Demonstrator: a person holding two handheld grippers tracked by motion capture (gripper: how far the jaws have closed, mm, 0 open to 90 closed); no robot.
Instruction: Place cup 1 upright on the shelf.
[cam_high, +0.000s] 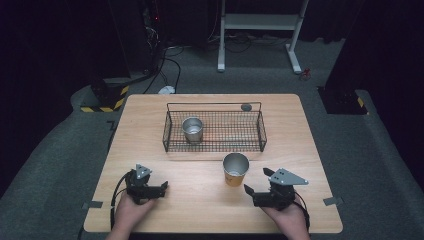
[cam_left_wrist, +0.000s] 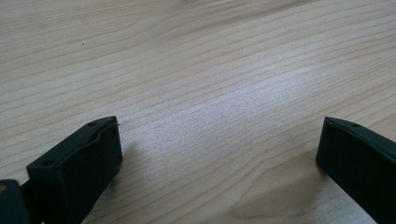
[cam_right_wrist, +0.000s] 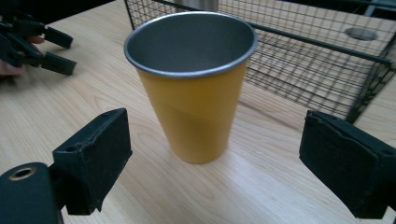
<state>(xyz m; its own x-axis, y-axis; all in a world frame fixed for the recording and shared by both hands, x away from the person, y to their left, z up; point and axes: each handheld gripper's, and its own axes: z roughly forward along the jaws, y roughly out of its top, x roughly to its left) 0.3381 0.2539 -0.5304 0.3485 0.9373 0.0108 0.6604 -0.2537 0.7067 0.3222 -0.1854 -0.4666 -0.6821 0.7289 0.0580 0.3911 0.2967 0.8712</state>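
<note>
Yellow cup (cam_right_wrist: 194, 88) stands upright just in front of the basket (cam_high: 215, 130). Right gripper (cam_right_wrist: 215, 163) spread wide, cup between its jaws, untouched; left gripper (cam_left_wrist: 219, 154) spread, empty. Likely light, rigid, smooth-walled: grip mid-wall.

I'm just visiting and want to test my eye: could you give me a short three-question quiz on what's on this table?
1. True or false: the yellow cup stands inside the wire basket.
2. Which gripper points at the yellow cup? A) left gripper B) right gripper
3. Fill in: the steel cup stands upright in the basket's ____ half, seen from above.

Key:
1. False; it stands on the table, in front of the basket.
2. B; its jaws are open, apart from the cup.
3. Left.
</note>
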